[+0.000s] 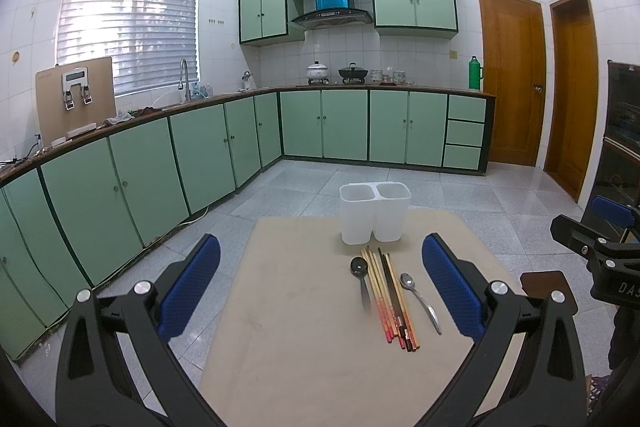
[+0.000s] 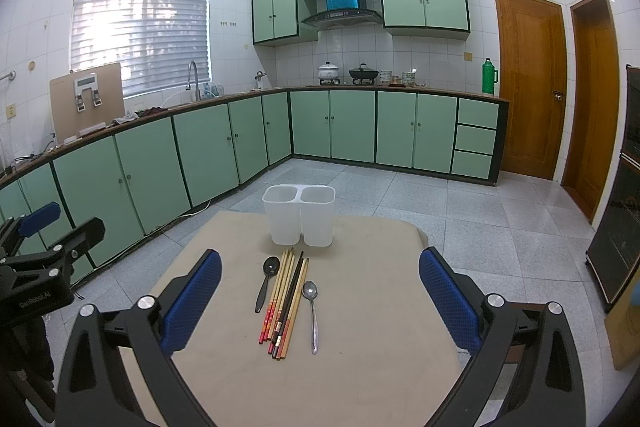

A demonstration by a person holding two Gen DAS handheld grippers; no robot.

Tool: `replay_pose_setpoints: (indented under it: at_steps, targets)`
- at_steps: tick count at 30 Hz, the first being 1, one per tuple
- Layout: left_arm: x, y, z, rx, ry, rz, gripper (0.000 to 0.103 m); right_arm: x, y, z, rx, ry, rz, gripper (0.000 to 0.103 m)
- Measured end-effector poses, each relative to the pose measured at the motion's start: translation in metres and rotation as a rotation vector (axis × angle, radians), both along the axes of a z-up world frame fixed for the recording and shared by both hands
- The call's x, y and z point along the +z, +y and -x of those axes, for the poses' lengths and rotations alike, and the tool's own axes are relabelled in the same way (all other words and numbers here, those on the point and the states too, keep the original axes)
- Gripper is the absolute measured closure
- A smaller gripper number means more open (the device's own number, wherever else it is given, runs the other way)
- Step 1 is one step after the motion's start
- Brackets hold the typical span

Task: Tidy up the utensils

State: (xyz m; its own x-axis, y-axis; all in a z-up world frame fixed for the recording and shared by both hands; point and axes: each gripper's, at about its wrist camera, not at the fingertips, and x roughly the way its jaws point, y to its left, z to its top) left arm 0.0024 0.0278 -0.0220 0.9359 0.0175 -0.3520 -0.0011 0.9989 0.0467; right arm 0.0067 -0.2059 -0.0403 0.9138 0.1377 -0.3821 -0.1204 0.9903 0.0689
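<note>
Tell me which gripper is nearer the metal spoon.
Right, though only by a little. The metal spoon lies between the open right gripper's fingers, near centre. In the left gripper's view the spoon sits off toward its right finger.

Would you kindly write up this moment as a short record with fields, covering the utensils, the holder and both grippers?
surface: beige table
holder: white two-compartment utensil holder, upright at the far edge, both compartments look empty
chopsticks: bundle of chopsticks lying flat in front of the holder
black spoon: black spoon lying just left of the chopsticks
metal spoon: metal spoon lying just right of the chopsticks
left gripper: left gripper open, above the table, holding nothing
right gripper: right gripper open, above the table, holding nothing
progress: nothing sorted yet
</note>
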Motion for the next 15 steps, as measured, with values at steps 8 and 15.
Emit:
replay_pose_setpoints:
  at_steps: [8,15]
  targets:
    - [-0.007,0.002,-0.003,0.006,0.015,-0.002,0.005,-0.004,0.002,-0.003,-0.001,0.008,0.007,0.006]
    - [-0.024,0.005,-0.039,0.042,0.060,-0.030,0.005,-0.028,0.007,-0.044,-0.002,0.061,0.034,0.006]
